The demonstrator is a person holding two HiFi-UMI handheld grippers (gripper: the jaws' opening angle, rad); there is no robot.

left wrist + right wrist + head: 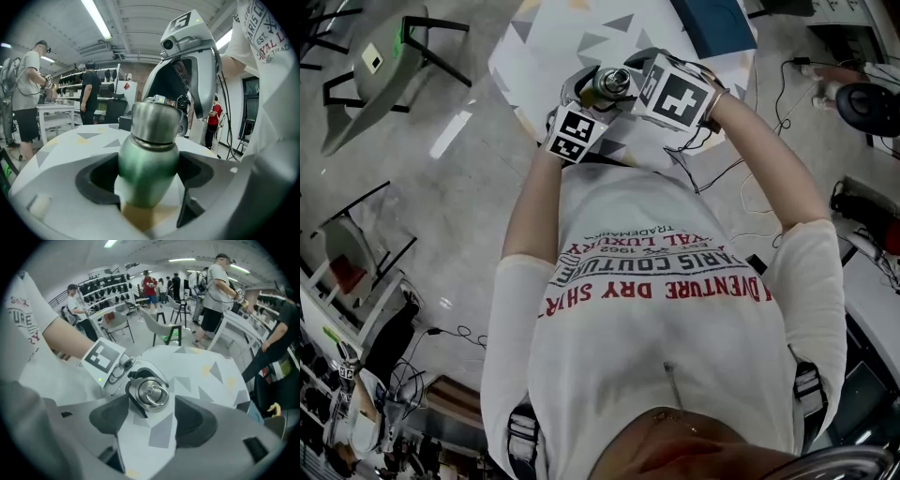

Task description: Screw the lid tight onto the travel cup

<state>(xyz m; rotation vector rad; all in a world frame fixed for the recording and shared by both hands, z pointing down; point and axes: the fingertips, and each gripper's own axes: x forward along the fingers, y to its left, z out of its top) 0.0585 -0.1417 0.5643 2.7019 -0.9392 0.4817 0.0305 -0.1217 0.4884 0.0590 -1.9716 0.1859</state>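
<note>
A green travel cup (147,168) with a steel lid (155,123) stands upright between the jaws of my left gripper (147,190), which is shut on the cup's body. In the head view the cup (609,82) is held up in front of the person's chest, over the table. My right gripper (151,420) faces the lid (149,393) from above. The ring on top of the lid shows. Its jaws stand wide on either side, clear of the lid, and its dark pads (110,418) hold nothing. In the head view the right gripper (630,82) is right beside the cup's top.
Below lies a table (544,47) covered in a white cloth with grey and yellow triangles. A dark blue box (712,23) sits at its far edge. Grey chairs (384,56) stand to the left, and cables (787,103) trail on the floor at right. Several people stand around.
</note>
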